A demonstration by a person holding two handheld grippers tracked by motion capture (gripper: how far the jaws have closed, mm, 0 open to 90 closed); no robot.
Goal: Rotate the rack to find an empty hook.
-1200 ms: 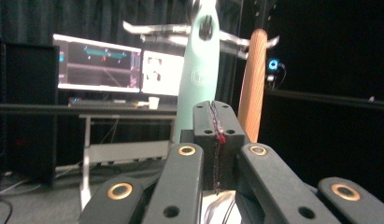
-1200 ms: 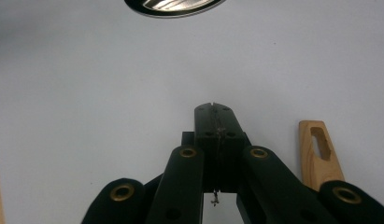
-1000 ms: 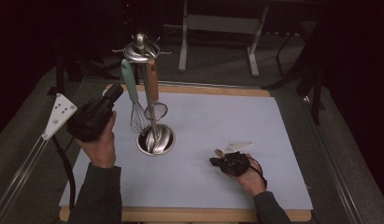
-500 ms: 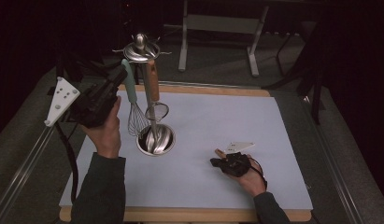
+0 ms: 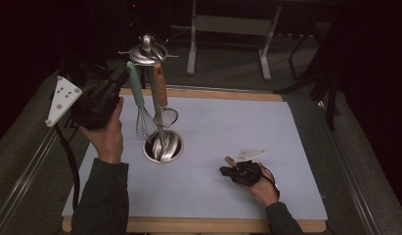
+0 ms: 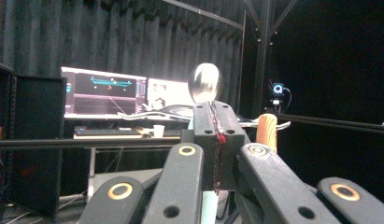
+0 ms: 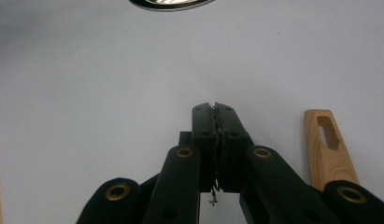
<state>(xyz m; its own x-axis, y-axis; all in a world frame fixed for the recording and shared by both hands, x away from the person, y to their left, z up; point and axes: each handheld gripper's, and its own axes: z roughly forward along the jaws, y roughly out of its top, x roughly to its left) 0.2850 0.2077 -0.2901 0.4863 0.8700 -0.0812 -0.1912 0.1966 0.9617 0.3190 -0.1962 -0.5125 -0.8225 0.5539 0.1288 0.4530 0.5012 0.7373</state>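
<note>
Steel utensil stand (image 5: 155,98) sits left of centre on my tabletop (image 5: 247,127); my left hand-held gripper (image 5: 118,81), jaws closed and empty, hovers just left of its mint-handled whisk (image 5: 138,100). My right hand-held gripper (image 5: 224,170) rests closed at lower right, beside a wooden handle (image 7: 327,147).

The utensil stand (image 5: 154,98) rises at the left-centre of the blue mat (image 5: 228,122), and its hanging whisk (image 5: 142,117), brown-handled strainer (image 5: 162,105) and round steel base (image 5: 163,147) block any straight path across that part. The left gripper (image 5: 121,76) sits raised just beside the whisk's green handle, so little room is left there. To the right of the stand the mat lies open up to the right gripper (image 5: 227,170) and the wooden handle (image 7: 327,144) beside it near the front edge.
</note>
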